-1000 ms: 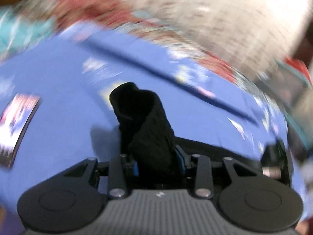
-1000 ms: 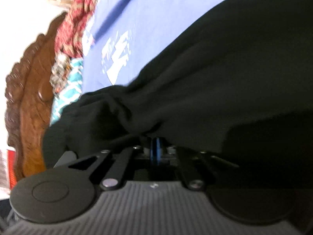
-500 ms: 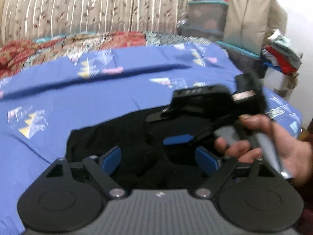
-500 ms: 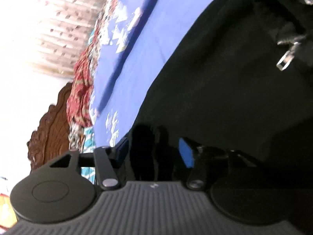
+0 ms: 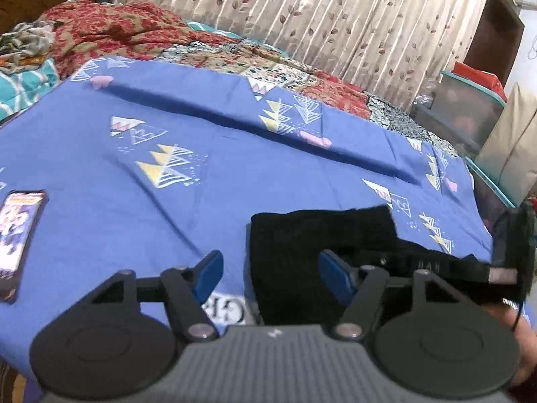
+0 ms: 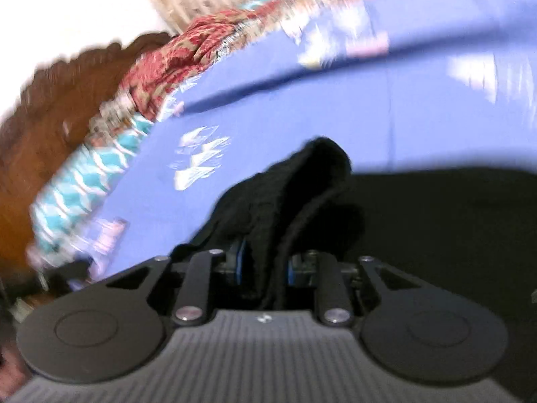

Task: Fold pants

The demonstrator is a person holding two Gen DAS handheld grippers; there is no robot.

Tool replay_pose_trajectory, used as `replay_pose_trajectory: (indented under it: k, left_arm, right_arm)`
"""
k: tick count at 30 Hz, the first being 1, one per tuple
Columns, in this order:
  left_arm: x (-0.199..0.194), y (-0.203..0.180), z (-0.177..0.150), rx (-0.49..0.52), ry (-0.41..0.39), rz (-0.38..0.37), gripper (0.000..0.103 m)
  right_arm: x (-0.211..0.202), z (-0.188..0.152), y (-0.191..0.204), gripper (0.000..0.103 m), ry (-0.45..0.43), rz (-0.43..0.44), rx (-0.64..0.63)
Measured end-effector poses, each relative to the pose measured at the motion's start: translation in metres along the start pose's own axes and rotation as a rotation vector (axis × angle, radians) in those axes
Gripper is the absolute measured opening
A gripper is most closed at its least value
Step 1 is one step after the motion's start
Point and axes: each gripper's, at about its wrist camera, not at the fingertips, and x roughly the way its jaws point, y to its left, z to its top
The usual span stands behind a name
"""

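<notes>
The left gripper [image 5: 268, 273] has its blue pads apart and its jaws are closing with nothing pressed between them; the near edge of the black pants [image 5: 302, 252] lies in the gap, over the blue bed sheet [image 5: 208, 141]. The right gripper [image 6: 262, 263] is narrow and also closing, its pads pinched on a raised fold of the pants [image 6: 295, 194], which stands up as a dark peak in front of it while the rest of the cloth spreads flat to the right. In the left wrist view the right gripper [image 5: 446, 268] shows as a dark body at the right edge of the pants, with part of a hand [image 5: 523, 329] below it. The pants lie bunched on the near right part of the bed. A phone [image 5: 16, 238] lies on the sheet at the left, well apart from the pants. Beyond the sheet are a red patterned blanket [image 5: 110, 30] and a leaf-print curtain [image 5: 319, 16]. At the far right stands a clear storage bin [image 5: 466, 107] with a teal rim; something red lies on top of it, and what is inside is too dim to tell. The right wrist view is blurred, with a brown carved headboard [image 6: 43, 124] at the left.
</notes>
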Motion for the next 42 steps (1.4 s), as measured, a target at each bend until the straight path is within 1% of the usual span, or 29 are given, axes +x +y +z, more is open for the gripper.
replay_pose_trajectory:
  k: [1, 2, 3, 4, 5, 6, 7, 8, 9, 10, 11, 13, 16, 18, 19, 20, 21, 22, 23, 24, 27, 29, 31, 34, 36, 37, 38, 41, 42]
  left_arm:
    - [0.010, -0.004, 0.002, 0.000, 0.008, -0.001, 0.055]
    - [0.021, -0.009, 0.004, 0.000, 0.021, -0.003, 0.049]
    - [0.028, -0.014, 0.001, 0.001, 0.038, -0.006, 0.042]
    - [0.037, -0.021, -0.001, 0.007, 0.059, -0.014, 0.038]
    - [0.048, -0.028, -0.004, 0.021, 0.086, -0.024, 0.028]
    - [0.058, -0.036, -0.007, 0.044, 0.117, -0.036, 0.024]
    - [0.065, -0.044, -0.013, 0.072, 0.140, -0.049, 0.023]
    - [0.071, -0.053, -0.018, 0.110, 0.161, -0.053, 0.023]
    - [0.078, -0.062, -0.026, 0.162, 0.183, -0.034, 0.023]
    - [0.086, -0.069, -0.035, 0.217, 0.213, 0.001, 0.023]
    - [0.091, -0.072, -0.041, 0.242, 0.233, 0.024, 0.023]
    - [0.094, -0.073, -0.049, 0.273, 0.230, 0.039, 0.023]
    - [0.092, -0.076, -0.054, 0.311, 0.227, 0.046, 0.024]
    - [0.090, -0.077, -0.056, 0.333, 0.225, 0.054, 0.024]
    - [0.090, -0.078, -0.055, 0.341, 0.223, 0.057, 0.024]
    - [0.090, -0.078, -0.057, 0.347, 0.224, 0.061, 0.024]
    - [0.088, -0.079, -0.058, 0.352, 0.221, 0.063, 0.024]
    - [0.086, -0.080, -0.059, 0.357, 0.215, 0.064, 0.024]
    - [0.084, -0.081, -0.060, 0.359, 0.214, 0.066, 0.024]
    - [0.084, -0.081, -0.058, 0.359, 0.212, 0.065, 0.024]
    - [0.082, -0.079, -0.058, 0.361, 0.216, 0.056, 0.024]
    - [0.082, -0.080, -0.059, 0.368, 0.218, 0.054, 0.024]
    - [0.083, -0.082, -0.061, 0.388, 0.216, 0.062, 0.024]
    - [0.083, -0.085, -0.059, 0.408, 0.223, 0.070, 0.024]
    - [0.080, -0.085, -0.054, 0.394, 0.235, 0.068, 0.025]
    - [0.077, -0.084, -0.050, 0.381, 0.238, 0.066, 0.026]
    - [0.071, -0.084, -0.045, 0.367, 0.234, 0.058, 0.029]
    - [0.048, -0.088, -0.031, 0.350, 0.164, 0.005, 0.039]
    - [0.044, -0.090, -0.028, 0.344, 0.147, -0.013, 0.040]
  right_arm:
    - [0.001, -0.001, -0.003, 0.027, 0.009, -0.044, -0.029]
    - [0.004, -0.002, -0.010, 0.029, 0.030, -0.082, -0.021]
    - [0.007, -0.006, -0.021, 0.034, 0.052, -0.102, 0.011]
    - [0.011, -0.010, -0.032, 0.039, 0.068, -0.122, 0.056]
    - [0.012, -0.012, -0.038, 0.045, 0.063, -0.135, 0.089]
    - [0.004, -0.018, -0.046, 0.047, 0.044, -0.140, 0.113]
    - [-0.004, -0.021, -0.050, 0.047, 0.032, -0.144, 0.124]
    - [-0.008, -0.021, -0.051, 0.051, 0.023, -0.155, 0.123]
    - [-0.014, -0.021, -0.052, 0.054, 0.014, -0.172, 0.114]
    - [-0.021, -0.021, -0.051, 0.054, 0.000, -0.189, 0.110]
    - [-0.027, -0.021, -0.049, 0.054, -0.022, -0.196, 0.113]
    - [-0.038, -0.024, -0.047, 0.054, -0.065, -0.186, 0.123]
    - [-0.046, -0.028, -0.044, 0.054, -0.101, -0.156, 0.122]
    - [-0.032, -0.028, -0.038, 0.054, -0.080, -0.150, 0.120]
    - [-0.023, -0.033, -0.042, 0.054, -0.040, -0.158, 0.132]
    - [-0.008, -0.033, -0.043, 0.052, 0.011, -0.169, 0.163]
    - [-0.001, -0.040, -0.053, 0.048, 0.043, -0.159, 0.227]
    - [-0.003, -0.043, -0.058, 0.043, 0.025, -0.137, 0.268]
    - [-0.005, -0.042, -0.060, 0.033, 0.037, -0.118, 0.287]
    - [-0.008, -0.041, -0.060, 0.028, 0.046, -0.116, 0.293]
    - [-0.019, -0.042, -0.047, 0.025, 0.043, -0.157, 0.229]
    - [-0.020, -0.050, -0.043, 0.024, 0.039, -0.186, 0.199]
    - [-0.015, -0.056, -0.052, 0.024, 0.035, -0.174, 0.229]
    - [-0.013, -0.050, -0.062, 0.026, 0.040, -0.140, 0.307]
    - [-0.019, -0.048, -0.062, 0.035, 0.037, -0.125, 0.322]
    - [-0.026, -0.048, -0.063, 0.038, 0.031, -0.123, 0.336]
    - [-0.036, -0.048, -0.066, 0.042, 0.016, -0.121, 0.346]
    - [-0.072, -0.049, -0.072, 0.043, -0.082, -0.140, 0.335]
    - [-0.086, -0.050, -0.076, 0.045, -0.121, -0.150, 0.336]
